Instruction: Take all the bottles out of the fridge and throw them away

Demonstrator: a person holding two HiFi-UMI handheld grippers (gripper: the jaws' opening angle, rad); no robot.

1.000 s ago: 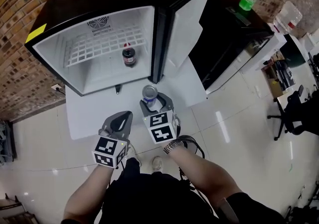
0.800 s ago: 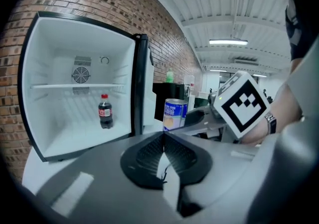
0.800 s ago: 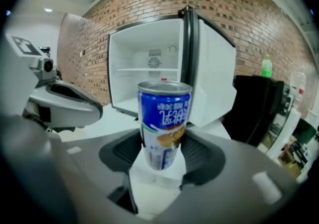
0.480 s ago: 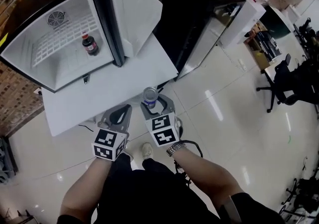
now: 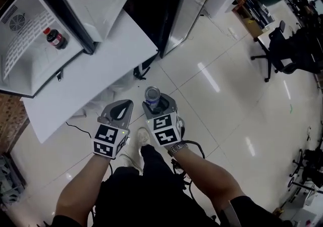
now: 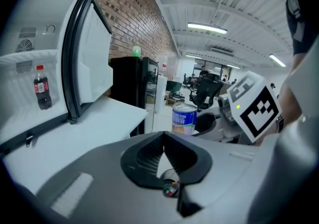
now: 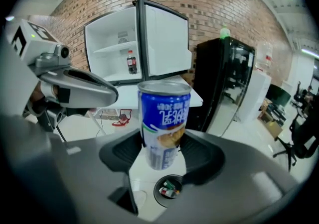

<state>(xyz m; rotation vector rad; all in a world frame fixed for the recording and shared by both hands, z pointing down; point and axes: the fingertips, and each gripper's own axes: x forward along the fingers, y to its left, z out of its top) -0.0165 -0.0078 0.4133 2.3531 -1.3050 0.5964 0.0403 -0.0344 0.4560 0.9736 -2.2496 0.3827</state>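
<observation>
Head view | right claw [image 5: 154,105] grips one can [image 5: 152,94] | left claw [image 5: 126,105] closed (empty) | one bottle [image 5: 54,38]

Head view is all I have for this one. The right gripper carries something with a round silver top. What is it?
Observer: The right gripper view shows it side-on. It is a blue-and-white drink can, upright, with the fingers of the right gripper pressed on both its sides.
Operator: I count one cola bottle in the open fridge. Are there any bottles outside my frame?
Observer: Yes. In the left gripper view a green bottle stands on top of the black cabinet next to the fridge.
</observation>
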